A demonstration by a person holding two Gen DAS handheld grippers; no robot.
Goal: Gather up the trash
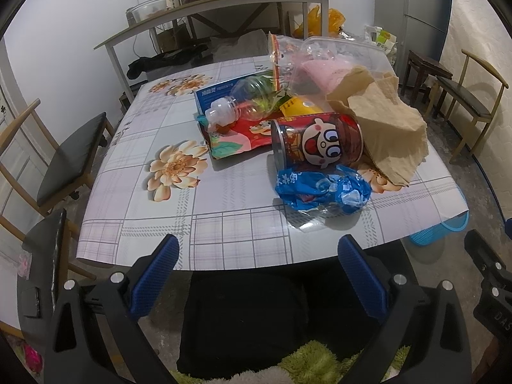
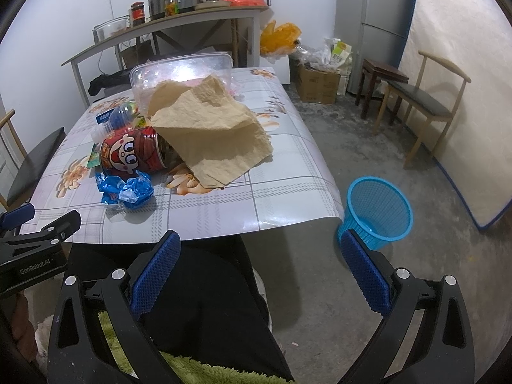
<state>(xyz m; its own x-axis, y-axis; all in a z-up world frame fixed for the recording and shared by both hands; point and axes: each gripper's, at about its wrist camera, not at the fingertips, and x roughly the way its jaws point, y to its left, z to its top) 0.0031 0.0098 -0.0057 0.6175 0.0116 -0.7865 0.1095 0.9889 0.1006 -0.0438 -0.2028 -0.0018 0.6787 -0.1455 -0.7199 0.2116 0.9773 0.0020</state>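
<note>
1. While both the left gripper (image 1: 257, 275) and right gripper (image 2: 259, 272) hang wide open and hold nothing, collecting looks unstarted.
2. Trash sits piled on the table (image 1: 160, 224): red can (image 1: 316, 142), blue wrapper (image 1: 323, 190), brown paper (image 2: 211, 131), clear bottle (image 1: 236, 105).
3. The blue basket (image 2: 379, 208) on the floor looks nearly empty.

A floral plaid-covered worktop (image 1: 224, 230) carries a blue wrapper (image 1: 321, 188), a red can (image 1: 316, 142) on its side, tan paper (image 1: 384, 128) and a clear bottle (image 1: 243, 104).
</note>
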